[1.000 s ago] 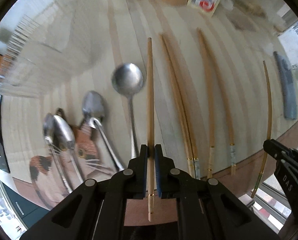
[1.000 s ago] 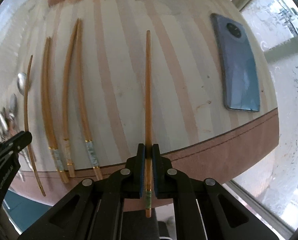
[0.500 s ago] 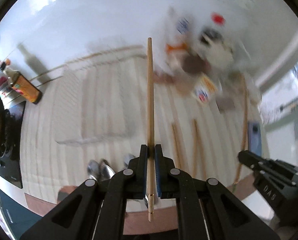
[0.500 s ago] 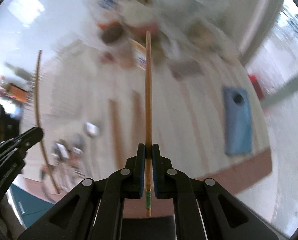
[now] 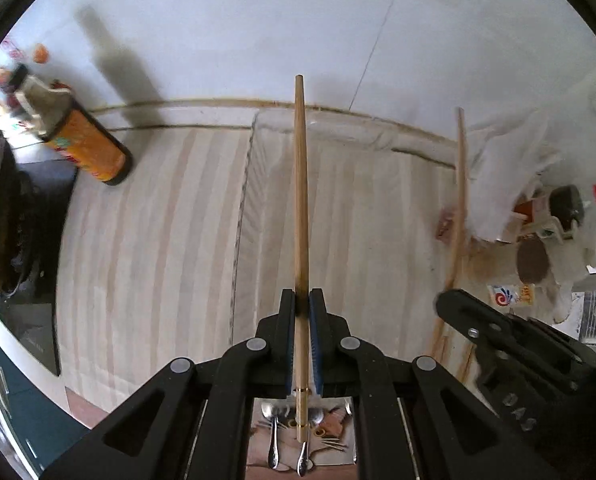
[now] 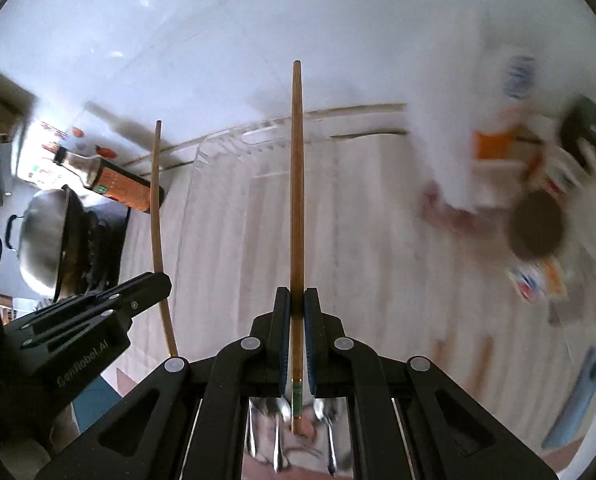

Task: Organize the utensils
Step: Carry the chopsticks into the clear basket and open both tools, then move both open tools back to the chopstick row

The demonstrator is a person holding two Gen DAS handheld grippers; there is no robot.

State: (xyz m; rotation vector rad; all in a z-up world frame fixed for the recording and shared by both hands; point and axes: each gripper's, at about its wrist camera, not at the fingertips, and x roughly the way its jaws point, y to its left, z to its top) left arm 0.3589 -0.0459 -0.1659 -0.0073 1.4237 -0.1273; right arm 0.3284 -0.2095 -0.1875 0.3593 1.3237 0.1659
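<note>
Hand-held gripper pinches chopstick near its butt

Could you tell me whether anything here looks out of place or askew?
Nothing looks damaged or spilled. Each gripper, left and right, clamps a single chopstick pointing toward the wall. The clutter at the right is too blurred to judge.

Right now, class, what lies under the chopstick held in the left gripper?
Below the chopstick in the left gripper: the striped table, and spoons on a cat-picture mat near its banded end. The gripper's body covers the rest.
</note>
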